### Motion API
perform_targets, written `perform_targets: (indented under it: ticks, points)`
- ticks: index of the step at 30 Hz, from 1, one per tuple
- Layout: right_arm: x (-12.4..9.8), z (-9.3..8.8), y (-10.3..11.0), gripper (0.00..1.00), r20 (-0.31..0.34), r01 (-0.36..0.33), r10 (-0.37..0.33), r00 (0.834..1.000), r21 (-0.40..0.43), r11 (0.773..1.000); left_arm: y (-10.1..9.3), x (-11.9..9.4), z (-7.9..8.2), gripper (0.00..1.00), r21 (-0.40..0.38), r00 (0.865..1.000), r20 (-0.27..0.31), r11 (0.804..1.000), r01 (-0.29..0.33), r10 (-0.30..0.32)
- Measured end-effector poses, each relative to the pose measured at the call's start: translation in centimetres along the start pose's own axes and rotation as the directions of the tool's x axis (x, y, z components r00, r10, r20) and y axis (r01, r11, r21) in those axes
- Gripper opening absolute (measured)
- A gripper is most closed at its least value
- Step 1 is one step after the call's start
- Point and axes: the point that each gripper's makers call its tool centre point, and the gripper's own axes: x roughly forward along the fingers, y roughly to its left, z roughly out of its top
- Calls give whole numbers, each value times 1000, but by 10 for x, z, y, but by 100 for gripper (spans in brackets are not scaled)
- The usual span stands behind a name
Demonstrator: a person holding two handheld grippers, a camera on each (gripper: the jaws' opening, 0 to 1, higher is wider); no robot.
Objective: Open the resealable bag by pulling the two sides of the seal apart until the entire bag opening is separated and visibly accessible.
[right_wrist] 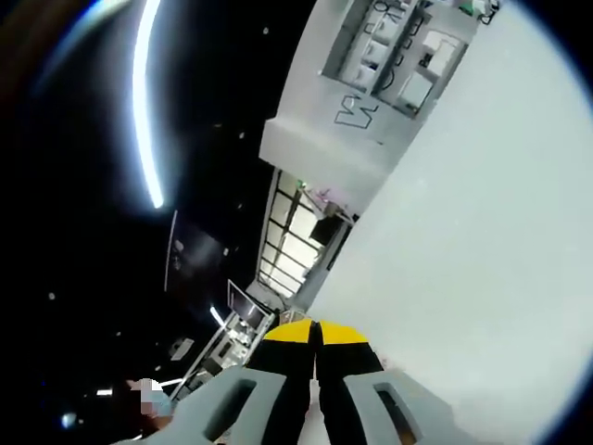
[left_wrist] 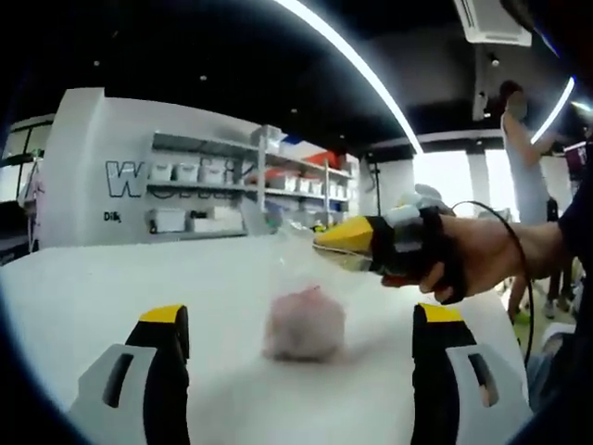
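Your left gripper (left_wrist: 295, 329) gapes wide, holding nothing; your right gripper (right_wrist: 317, 336) pinches the clear bag (left_wrist: 287, 278); the wall lettering (left_wrist: 125, 178) is unreadable.

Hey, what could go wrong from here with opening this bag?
The right hand-held gripper pinches only one edge of the clear plastic resealable bag, so it may slip free or tear. The left hand-held gripper is open, holding nothing, so pulling may just drag the bag. The pink fluffy ball inside could tumble onto the white table.
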Motion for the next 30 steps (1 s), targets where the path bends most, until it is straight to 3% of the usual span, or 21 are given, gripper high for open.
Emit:
perform_targets:
  ticks: [30]
  points:
    - [17, 27, 2, 0, 43, -13, 11, 999, 50, 999, 2, 2, -6, 97, -21, 1000, -29, 1000, 1, -2]
